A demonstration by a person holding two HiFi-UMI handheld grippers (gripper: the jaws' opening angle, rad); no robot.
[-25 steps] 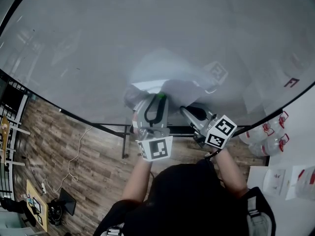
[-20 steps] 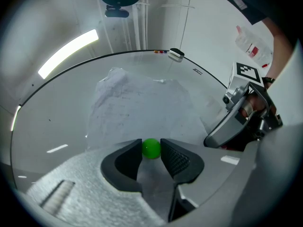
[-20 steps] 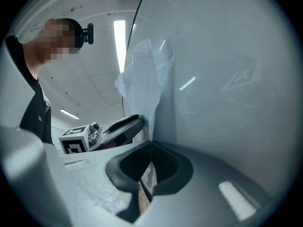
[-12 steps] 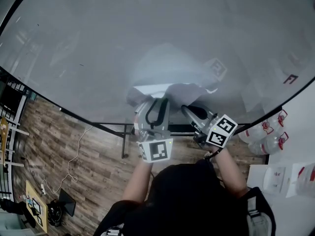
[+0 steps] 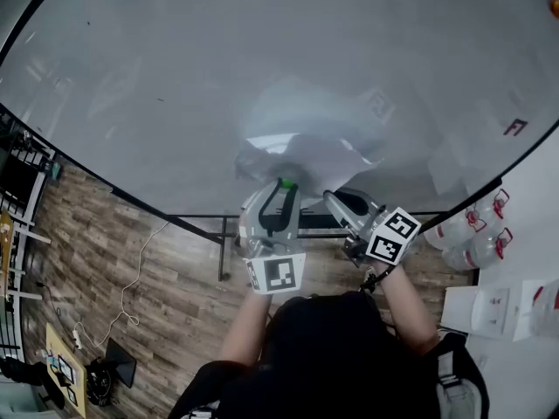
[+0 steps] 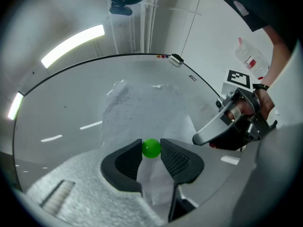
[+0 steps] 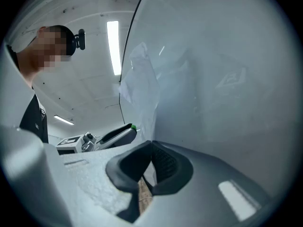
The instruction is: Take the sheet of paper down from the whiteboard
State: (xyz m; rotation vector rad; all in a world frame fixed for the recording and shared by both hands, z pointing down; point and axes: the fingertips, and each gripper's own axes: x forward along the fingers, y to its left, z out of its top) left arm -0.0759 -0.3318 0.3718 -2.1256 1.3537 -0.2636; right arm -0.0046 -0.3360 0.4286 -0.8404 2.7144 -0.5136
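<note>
The white sheet of paper (image 5: 306, 151) hangs crumpled off the big whiteboard (image 5: 175, 77), its lower part curled away from the surface. My left gripper (image 5: 284, 186) pinches a small green round magnet (image 6: 151, 148) between its pads, and a strip of the sheet (image 6: 151, 183) runs down between the same jaws. To its right, my right gripper (image 5: 332, 197) is shut on the sheet's lower edge. In the right gripper view its jaws (image 7: 150, 162) meet on the paper (image 7: 142, 89), which rises along the board. The upper part of the sheet (image 6: 142, 108) still lies against the board.
The whiteboard's stand (image 5: 223, 251) rests on the wood floor, where a cable (image 5: 131, 286) trails. Clear bottles (image 5: 476, 234) and a white table with papers (image 5: 498, 308) sit at the right. A small dark object (image 6: 176, 59) sits on the board's far edge.
Both grippers have sunk a little and drawn back from the board. The sheet's lower part has come further off the surface and the green magnet now shows at the left jaws.
</note>
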